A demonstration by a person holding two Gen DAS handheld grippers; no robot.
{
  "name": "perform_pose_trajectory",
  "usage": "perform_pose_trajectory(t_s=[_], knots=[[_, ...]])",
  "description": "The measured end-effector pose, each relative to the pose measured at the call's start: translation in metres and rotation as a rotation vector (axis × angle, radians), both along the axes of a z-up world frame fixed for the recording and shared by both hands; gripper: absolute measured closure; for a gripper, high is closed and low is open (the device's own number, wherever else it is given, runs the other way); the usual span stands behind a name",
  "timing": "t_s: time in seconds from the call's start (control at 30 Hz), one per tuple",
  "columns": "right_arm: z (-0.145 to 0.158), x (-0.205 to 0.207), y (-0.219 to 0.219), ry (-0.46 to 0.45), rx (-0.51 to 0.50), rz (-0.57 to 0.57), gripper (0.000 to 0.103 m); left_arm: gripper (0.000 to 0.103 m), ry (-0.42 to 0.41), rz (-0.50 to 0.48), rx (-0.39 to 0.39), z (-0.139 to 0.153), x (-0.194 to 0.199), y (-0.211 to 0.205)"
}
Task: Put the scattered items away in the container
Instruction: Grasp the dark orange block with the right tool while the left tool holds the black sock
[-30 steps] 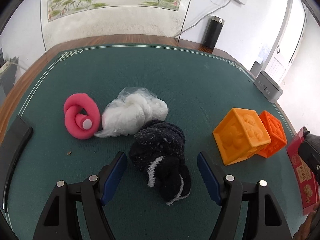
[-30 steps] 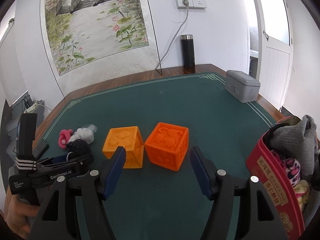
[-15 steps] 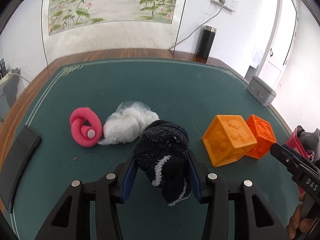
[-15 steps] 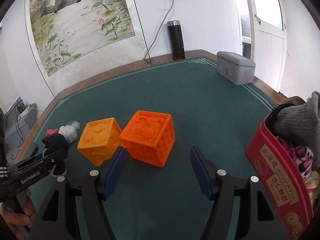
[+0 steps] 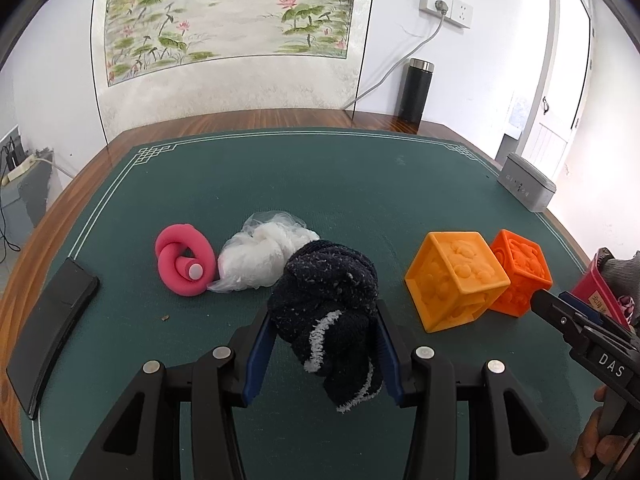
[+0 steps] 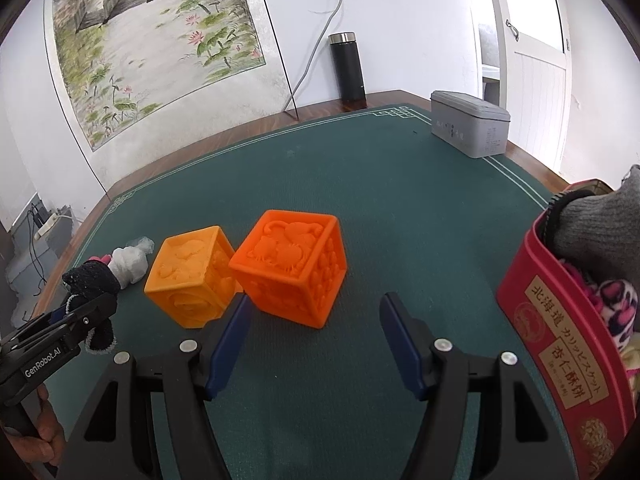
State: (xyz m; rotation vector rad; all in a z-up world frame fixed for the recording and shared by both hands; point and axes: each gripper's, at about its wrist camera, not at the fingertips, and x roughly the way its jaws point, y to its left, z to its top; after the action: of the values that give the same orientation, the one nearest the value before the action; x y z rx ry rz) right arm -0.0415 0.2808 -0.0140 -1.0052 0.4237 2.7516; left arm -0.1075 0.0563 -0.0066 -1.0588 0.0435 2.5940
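My left gripper point(image 5: 325, 344) is shut on a fluffy black sock point(image 5: 328, 300) with white trim, held a little above the green table mat point(image 5: 320, 184); the same sock point(image 6: 90, 280) shows at the left of the right wrist view. Behind it lie a white plastic bundle point(image 5: 264, 256) and a pink foam coil point(image 5: 184, 260). My right gripper point(image 6: 314, 340) stands open just in front of the dark orange cube point(image 6: 290, 264), nothing between its fingers. A lighter orange cube point(image 6: 190, 280) sits beside it. The red tin point(image 6: 568, 340) at the right holds clothes.
A black flat case point(image 5: 48, 328) lies at the mat's left edge. A grey lidded box point(image 6: 468, 128) stands at the far right corner, and a black flask point(image 6: 348, 68) on the wooden rim behind. A person's hand point(image 6: 40, 432) grips the left tool.
My left gripper closed on the black sock and lifted it slightly off the mat. The right gripper sank closer to the dark orange cube, still open.
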Motion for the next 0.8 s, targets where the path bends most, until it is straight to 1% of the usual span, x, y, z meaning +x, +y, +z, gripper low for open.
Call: perform_pose_trajectory(t_s=[0.17, 0.47, 0.6, 0.67, 0.73, 0.8], knots=[[0.0, -0.001, -0.003, 0.0, 0.014, 0.003, 0.033, 0.054, 0.015, 0.004, -0.009, 0.001, 0.001, 0.0], [0.0, -0.001, -0.004, 0.014, -0.004, 0.008, 0.033, 0.054, 0.013, 0.009, -0.01, 0.0, 0.001, -0.001], [0.002, -0.006, -0.004, 0.015, -0.049, 0.02, 0.025, 0.054, 0.006, 0.01, -0.005, 0.0, 0.001, -0.002], [0.004, -0.009, -0.004, 0.015, -0.076, 0.024, 0.024, 0.054, 0.003, 0.01, -0.003, 0.0, 0.001, -0.003], [0.007, -0.016, -0.008, 0.013, -0.066, 0.025, 0.024, 0.054, 0.0, 0.011, 0.0, -0.001, 0.0, -0.003], [0.009, -0.024, -0.014, 0.009, -0.017, 0.015, 0.024, 0.054, -0.003, 0.011, 0.002, -0.001, 0.0, -0.004]])
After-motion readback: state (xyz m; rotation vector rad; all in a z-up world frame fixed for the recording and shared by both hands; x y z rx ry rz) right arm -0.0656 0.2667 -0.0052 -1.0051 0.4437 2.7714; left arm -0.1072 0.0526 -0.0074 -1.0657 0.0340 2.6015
